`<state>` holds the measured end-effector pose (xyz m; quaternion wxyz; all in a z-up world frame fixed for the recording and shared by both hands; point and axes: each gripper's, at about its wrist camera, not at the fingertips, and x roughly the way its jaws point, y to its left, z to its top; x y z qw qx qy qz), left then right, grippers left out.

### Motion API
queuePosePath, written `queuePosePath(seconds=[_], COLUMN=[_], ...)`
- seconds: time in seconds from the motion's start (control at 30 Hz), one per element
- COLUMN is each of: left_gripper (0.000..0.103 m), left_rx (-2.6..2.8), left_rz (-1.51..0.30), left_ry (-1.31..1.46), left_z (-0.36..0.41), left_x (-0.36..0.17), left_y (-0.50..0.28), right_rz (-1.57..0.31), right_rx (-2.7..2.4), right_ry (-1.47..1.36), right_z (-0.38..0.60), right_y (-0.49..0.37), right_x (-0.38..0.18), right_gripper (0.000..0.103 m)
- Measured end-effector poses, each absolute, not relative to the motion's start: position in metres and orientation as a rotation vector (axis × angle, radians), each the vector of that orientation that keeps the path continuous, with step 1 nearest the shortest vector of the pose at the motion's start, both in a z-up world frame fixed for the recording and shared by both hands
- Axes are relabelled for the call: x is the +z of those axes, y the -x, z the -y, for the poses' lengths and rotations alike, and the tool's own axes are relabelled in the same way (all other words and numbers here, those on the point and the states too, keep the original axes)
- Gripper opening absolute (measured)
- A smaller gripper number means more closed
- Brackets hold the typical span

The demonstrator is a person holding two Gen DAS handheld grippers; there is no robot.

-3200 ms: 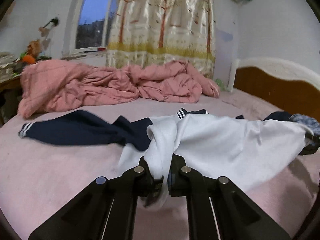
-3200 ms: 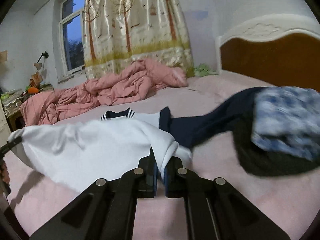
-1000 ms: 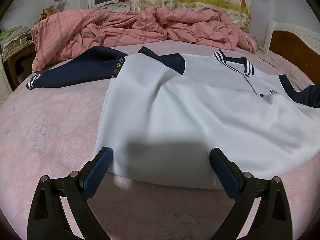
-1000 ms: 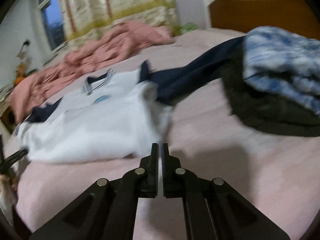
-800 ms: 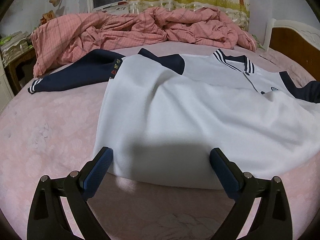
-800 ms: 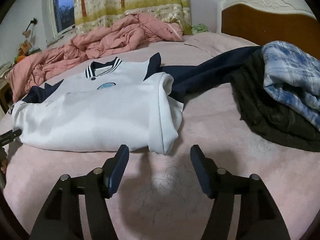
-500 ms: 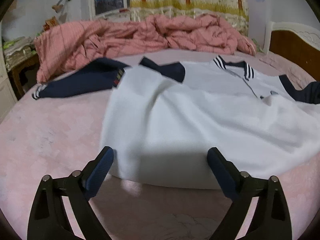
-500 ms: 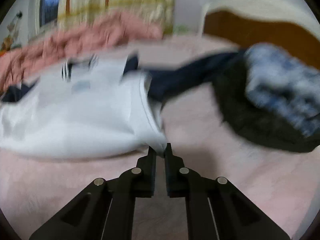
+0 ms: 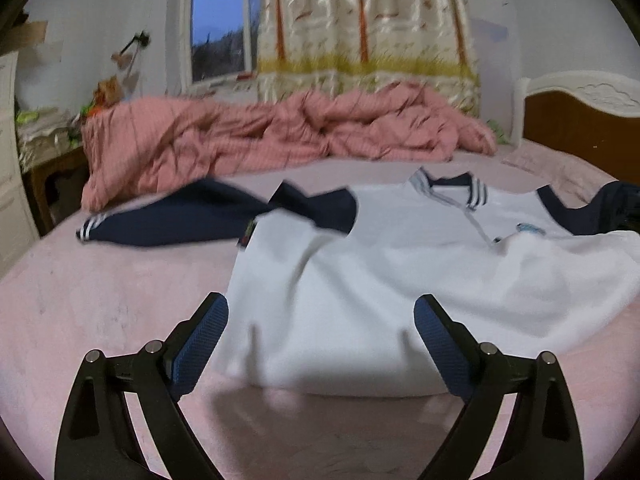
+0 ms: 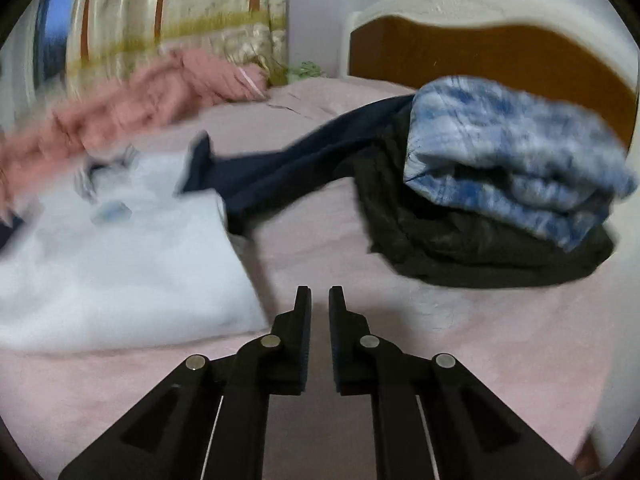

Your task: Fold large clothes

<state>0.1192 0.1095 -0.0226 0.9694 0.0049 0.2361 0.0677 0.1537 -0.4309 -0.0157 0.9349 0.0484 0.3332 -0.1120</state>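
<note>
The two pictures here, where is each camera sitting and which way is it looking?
Left wrist: rides the left claw, facing across the bed toward the window; its open fingers frame the white shirt.
Right wrist: rides the shut right claw, facing the headboard and folded clothes pile.
Shared: shirt, pink quilt, curtain.

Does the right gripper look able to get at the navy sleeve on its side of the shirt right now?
Probably yes. The right gripper is shut and empty over bare pink bedsheet, and the navy sleeve lies exposed ahead of it. Its far end meets the dark clothes pile.
</note>
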Motion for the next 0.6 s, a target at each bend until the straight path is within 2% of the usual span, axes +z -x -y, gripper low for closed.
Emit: queuePosePath(seconds=[0.13, 0.27, 0.37, 0.4, 0.6], left_gripper=[0.094, 0.094, 0.097, 0.102, 0.103], left_rx=[0.089, 0.065, 0.063, 0.056, -0.082], left_rz=[-0.418, -0.416, -0.418, -0.408, -0.406], left_ry=[-0.025, 0.000, 0.034, 0.041, 0.121], left_z=[-0.092, -0.071, -0.051, -0.044, 0.004], left_x=[-0.010, -0.003, 0.002, 0.004, 0.014], left_y=[-0.113, -0.120, -0.126, -0.126, -0.126], right_rz=[-0.582, -0.646, -0.696, -0.698, -0.578], right_rx=[-0.094, 0.115, 0.027, 0.002, -0.072], right_ry=[-0.156, -0.233, -0.127, -0.118, -0.109], right_z=[0.423, 0.391, 0.372, 0.369, 0.367], right_y=[-0.149, -0.175, -0.190, -0.190, -0.166], right_x=[0.006, -0.006, -0.023, -0.026, -0.016], right_gripper=[0.010, 0.010, 0.010, 0.011, 0.011])
